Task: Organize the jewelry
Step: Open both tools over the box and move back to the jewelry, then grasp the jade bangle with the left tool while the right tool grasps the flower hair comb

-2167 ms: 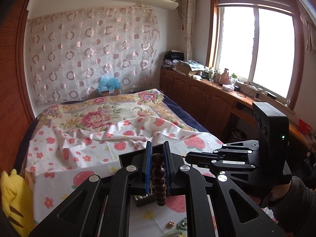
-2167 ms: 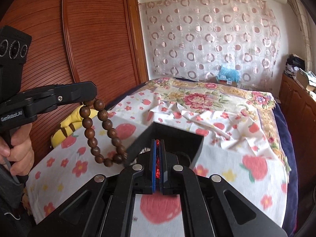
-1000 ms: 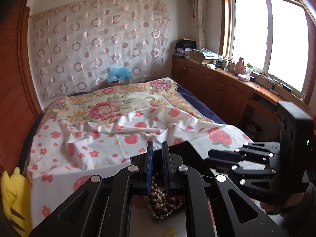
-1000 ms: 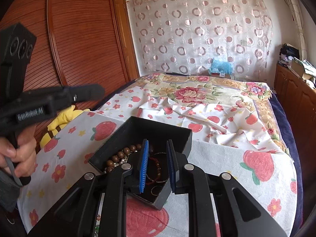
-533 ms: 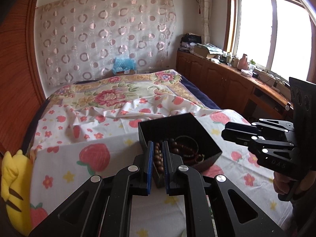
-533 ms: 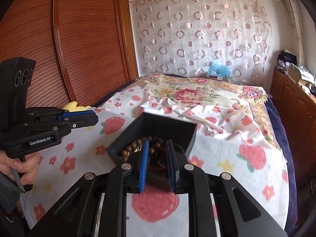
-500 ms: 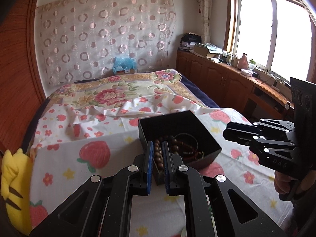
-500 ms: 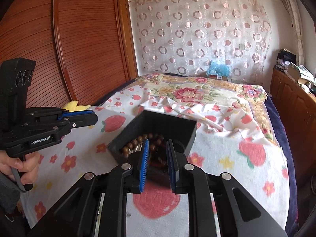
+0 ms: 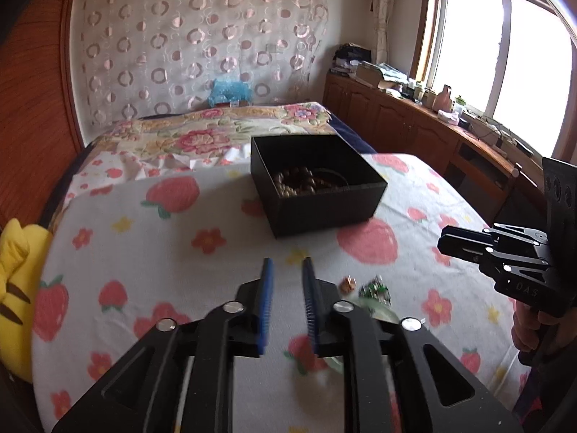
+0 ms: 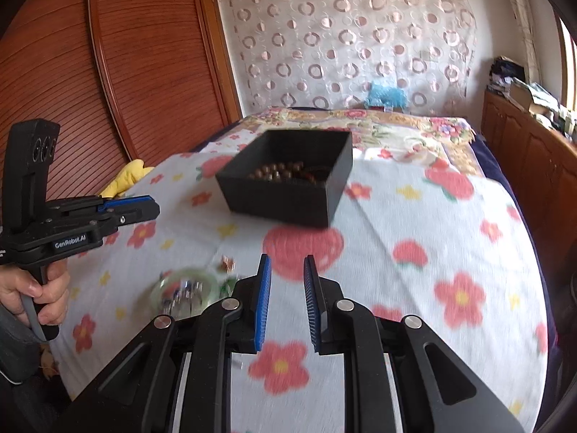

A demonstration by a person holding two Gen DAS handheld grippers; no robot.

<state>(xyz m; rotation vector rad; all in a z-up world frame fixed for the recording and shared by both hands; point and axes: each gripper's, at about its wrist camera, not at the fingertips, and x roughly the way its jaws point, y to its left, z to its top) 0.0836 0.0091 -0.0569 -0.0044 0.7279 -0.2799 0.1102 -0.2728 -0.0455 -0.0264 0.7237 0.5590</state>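
Change: beads gone from the left tongs [image 9: 286,303], now lying in the box [image 9: 317,184]; both tongs pulled back from over the box toward the near edge of the bed [image 9: 151,252].
Meaning: one bracelet stowed, judged; loose pieces on the cloth probably next.
Left tongs: empty, jaws opening, nothing between them.
Right tongs [image 10: 285,301]: released, a gap between the pads, nothing held.
Box: one, black, open, at 12 o'clock from both tongs, well apart.
Beads [image 9: 295,180]: one brown wooden strand in the box, at its left side; other dark rings beside it, number unclear.
Bangle [image 10: 185,290]: one, pale green, on the cloth at 9 o'clock from the right tongs, near.
Small pieces: one coppery bit [image 9: 348,283] and one green sparkly cluster [image 9: 375,290], at 3 o'clock from the left tongs; blurred, exact count uncertain.
Toy [image 9: 16,288]: one, yellow, at 9 o'clock, off the bed edge.
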